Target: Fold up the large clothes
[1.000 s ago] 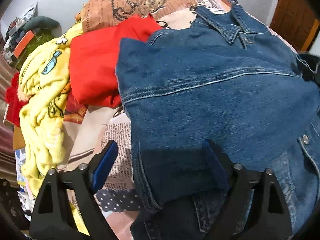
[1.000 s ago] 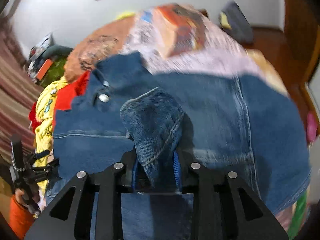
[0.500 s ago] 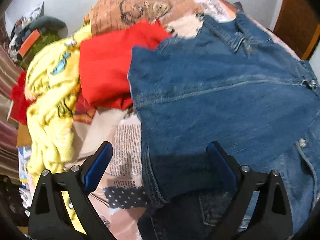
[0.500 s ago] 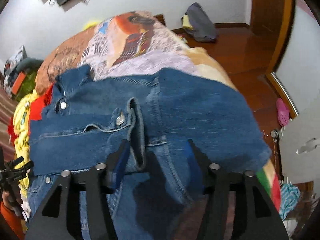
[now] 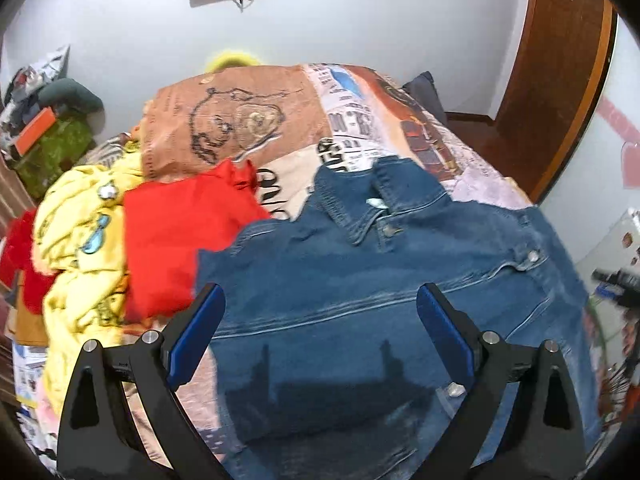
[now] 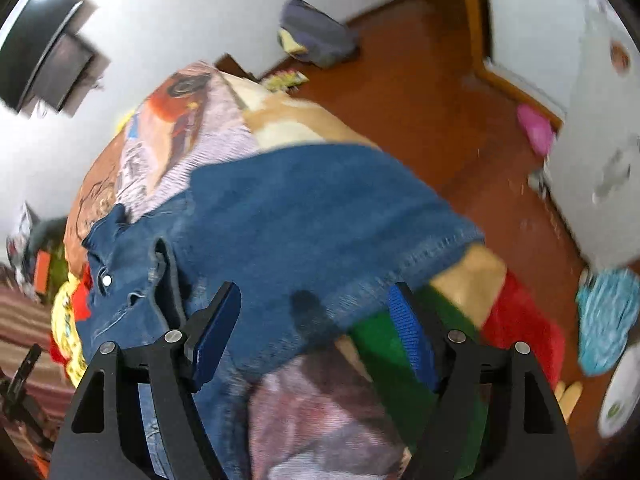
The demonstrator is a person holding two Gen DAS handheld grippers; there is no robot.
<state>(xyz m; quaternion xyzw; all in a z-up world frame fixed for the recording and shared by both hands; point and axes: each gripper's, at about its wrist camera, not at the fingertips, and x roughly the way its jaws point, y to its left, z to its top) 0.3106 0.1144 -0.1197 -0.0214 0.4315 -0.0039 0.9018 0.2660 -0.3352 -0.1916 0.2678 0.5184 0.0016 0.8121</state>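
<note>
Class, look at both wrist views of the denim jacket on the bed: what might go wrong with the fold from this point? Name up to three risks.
1. The denim jacket reaches the bed's edge above the wooden floor; it may slide off.
2. The red garment touches the jacket's side and could get caught in the next fold.
3. The right gripper is opening with nothing held, and the left gripper is open, so the folded part may spring back.
</note>
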